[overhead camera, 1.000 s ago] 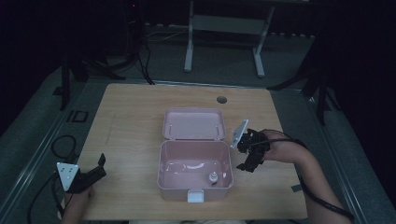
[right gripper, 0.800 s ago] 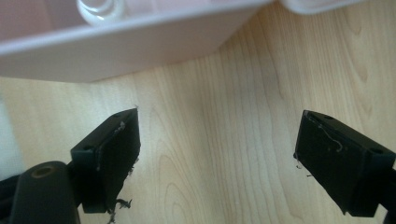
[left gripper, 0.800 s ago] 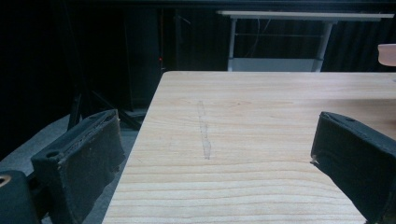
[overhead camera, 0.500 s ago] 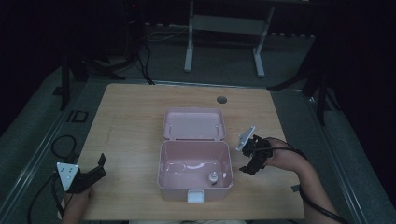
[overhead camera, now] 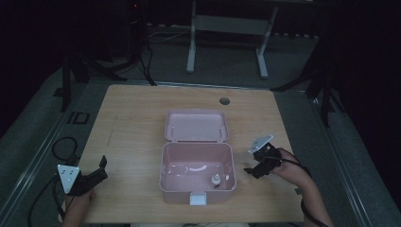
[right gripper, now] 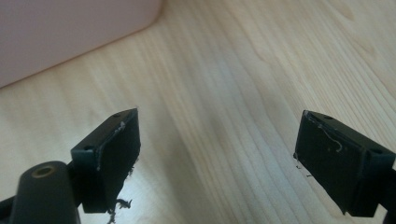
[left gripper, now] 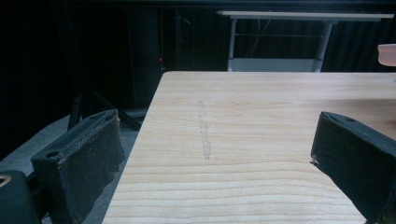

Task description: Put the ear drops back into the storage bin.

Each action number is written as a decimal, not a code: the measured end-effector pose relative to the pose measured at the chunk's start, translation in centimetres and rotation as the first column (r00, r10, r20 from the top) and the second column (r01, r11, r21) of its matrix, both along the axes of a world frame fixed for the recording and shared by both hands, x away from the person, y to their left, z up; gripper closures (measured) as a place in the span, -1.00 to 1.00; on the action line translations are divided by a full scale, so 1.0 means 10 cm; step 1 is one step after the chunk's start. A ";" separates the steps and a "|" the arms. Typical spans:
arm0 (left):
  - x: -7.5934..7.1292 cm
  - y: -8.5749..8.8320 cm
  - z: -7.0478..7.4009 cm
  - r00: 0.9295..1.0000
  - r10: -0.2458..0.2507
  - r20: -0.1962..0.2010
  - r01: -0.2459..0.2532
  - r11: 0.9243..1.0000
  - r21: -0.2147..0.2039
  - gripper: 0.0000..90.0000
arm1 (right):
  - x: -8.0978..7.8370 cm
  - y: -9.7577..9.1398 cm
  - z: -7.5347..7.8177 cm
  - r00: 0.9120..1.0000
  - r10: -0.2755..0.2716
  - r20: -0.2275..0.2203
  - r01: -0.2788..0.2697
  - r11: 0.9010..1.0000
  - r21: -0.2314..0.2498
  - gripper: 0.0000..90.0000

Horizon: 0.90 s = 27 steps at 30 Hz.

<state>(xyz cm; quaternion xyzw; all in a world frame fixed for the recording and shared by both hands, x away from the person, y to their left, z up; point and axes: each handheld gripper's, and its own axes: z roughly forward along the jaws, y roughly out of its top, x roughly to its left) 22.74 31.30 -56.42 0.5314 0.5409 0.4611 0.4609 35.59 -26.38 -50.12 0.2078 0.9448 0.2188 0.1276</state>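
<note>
An open pink plastic box (overhead camera: 197, 189) stands mid-table, its lid (overhead camera: 196, 125) laid back flat behind it. Inside, near the front right corner, sits a small pale knob-like object (overhead camera: 215, 180). My right gripper (overhead camera: 254, 170) hovers just right of the box, jaws apart and empty; in the right gripper view (right gripper: 219, 119) it points down at bare wood, with the box wall (right gripper: 70, 28) at the upper left. At the table's front left corner my left gripper (overhead camera: 102, 169) is held open, empty and far from the box. The left gripper view (left gripper: 217, 126) faces across the table.
The wooden table (overhead camera: 132, 123) has a round cable hole (overhead camera: 224, 100) near its far edge. A white-legged stand (overhead camera: 227, 23) is on the dark floor behind. Cables (overhead camera: 64, 149) lie off the left edge. The box's lid edge (left gripper: 387, 53) shows at the far right.
My right gripper has drawn away from the box's right rim, moving a little right and toward the front edge. The left gripper has stayed put.
</note>
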 end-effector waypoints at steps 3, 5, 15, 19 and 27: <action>0.00 0.00 0.00 1.000 0.001 -0.001 -0.001 1.000 -0.001 -0.95 | -0.02 -0.09 -0.10 0.998 -0.063 0.025 0.062 0.997 0.049 -0.70; 0.00 0.00 0.00 1.000 0.001 -0.001 -0.001 1.000 -0.001 -0.95 | -0.03 -0.11 -0.12 0.996 -0.079 0.034 0.076 0.995 0.061 -0.70; 0.00 0.00 0.00 1.000 0.001 -0.001 -0.001 1.000 0.001 -0.95 | -0.09 -0.37 -0.25 0.942 -0.286 0.175 0.247 0.944 0.217 -0.70; 0.00 0.00 0.00 1.000 0.002 -0.001 -0.002 1.000 -0.001 -0.95 | -0.13 -0.46 -0.30 0.904 -0.372 0.210 0.315 0.912 0.262 -0.70; 0.00 0.00 0.00 1.000 0.002 -0.001 -0.002 1.000 -0.002 -0.95 | -0.18 -0.54 -0.37 0.839 -0.490 0.237 0.402 0.851 0.338 -0.70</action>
